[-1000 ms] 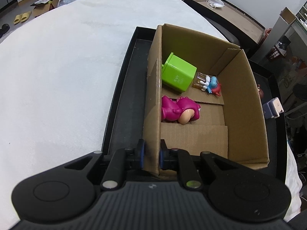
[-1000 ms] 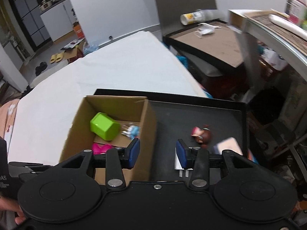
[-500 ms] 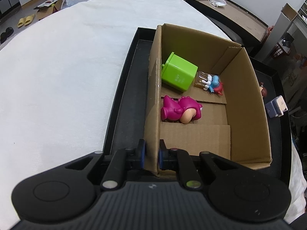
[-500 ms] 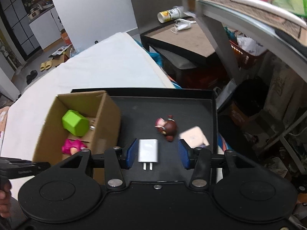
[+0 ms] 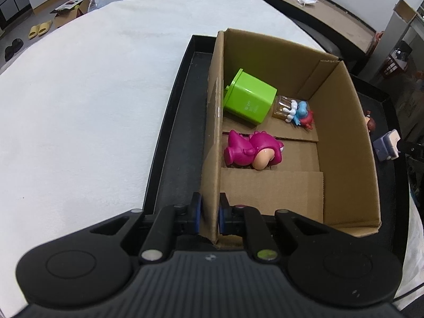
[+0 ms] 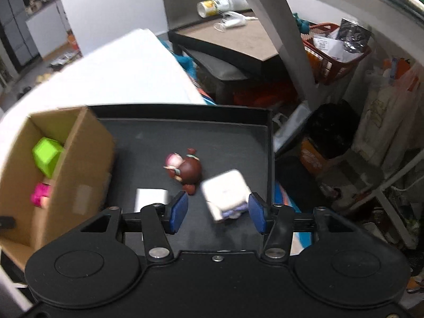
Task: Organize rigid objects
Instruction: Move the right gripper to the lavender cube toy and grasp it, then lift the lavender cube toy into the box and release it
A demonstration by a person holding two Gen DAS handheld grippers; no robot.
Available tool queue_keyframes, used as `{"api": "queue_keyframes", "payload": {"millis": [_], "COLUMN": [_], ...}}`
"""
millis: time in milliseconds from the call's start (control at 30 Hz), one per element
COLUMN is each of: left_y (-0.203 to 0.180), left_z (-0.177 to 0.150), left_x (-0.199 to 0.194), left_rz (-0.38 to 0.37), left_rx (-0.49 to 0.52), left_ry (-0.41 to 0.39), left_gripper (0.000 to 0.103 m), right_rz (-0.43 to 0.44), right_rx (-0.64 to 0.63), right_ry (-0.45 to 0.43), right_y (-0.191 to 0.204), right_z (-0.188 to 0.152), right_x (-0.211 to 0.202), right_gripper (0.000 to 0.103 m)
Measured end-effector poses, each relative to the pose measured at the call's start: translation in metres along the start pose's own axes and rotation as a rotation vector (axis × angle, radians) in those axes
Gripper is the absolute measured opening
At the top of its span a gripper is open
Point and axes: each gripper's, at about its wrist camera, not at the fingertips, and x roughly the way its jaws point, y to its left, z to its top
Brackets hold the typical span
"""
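From the left wrist cam we see right into the open brown cardboard box (image 5: 341, 143): a lime-green plastic cube-shaped container (image 5: 249, 100) tipped on its side at the far end, a small blue-and-red figurine with a clear base (image 5: 296, 112) just beside it, and a magenta dinosaur-suit doll (image 5: 251, 151) lying nearer us. Our left gripper (image 5: 209, 214) is clamped on the box's left wall, one blue pad either side of the cardboard.

The right wrist cam gives what the left barely catches — the tray floor beside the box. Our right gripper (image 6: 217, 212) has its fingers spread wide, with a white-and-lavender blocky object (image 6: 226, 194) between them, nearer the right pad; contact can't be judged through the blur. A brown-haired chibi figurine (image 6: 186, 169) lies just beyond, and a flat white charger-like block (image 6: 151, 198) sits left of the left pad. Box contents show only partly here.

Everything sits in a shallow black tray (image 6: 185, 132) on a white cloth-covered surface (image 5: 92, 92). Bkgd: a dark low table w/ a paper cup (image 6: 209, 8), a red basket (image 6: 334, 61), yellow slippers (image 5: 39, 27) on the floor.
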Motion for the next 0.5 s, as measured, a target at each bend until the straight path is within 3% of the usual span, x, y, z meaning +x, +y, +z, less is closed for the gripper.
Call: {"api": "queue_keyframes", "payload": {"millis": [167, 500], "left_y": [-0.001, -0.004], "left_z": [0.002, 0.003], "left_x": [0.003, 0.006], "left_rz": [0.007, 0.021], "left_rx": [0.006, 0.013], "left_ry": [0.003, 0.019], "left_gripper": [0.011, 0.011], "right_rz": [-0.004, -0.03], "right_rx": [-0.08, -0.086], "right_ry": [-0.019, -0.007], "right_y": [0.006, 0.003], "right_z": [-0.001, -0.003], "right_x": [0.007, 0.027], "right_gripper": [0.051, 0.051]}}
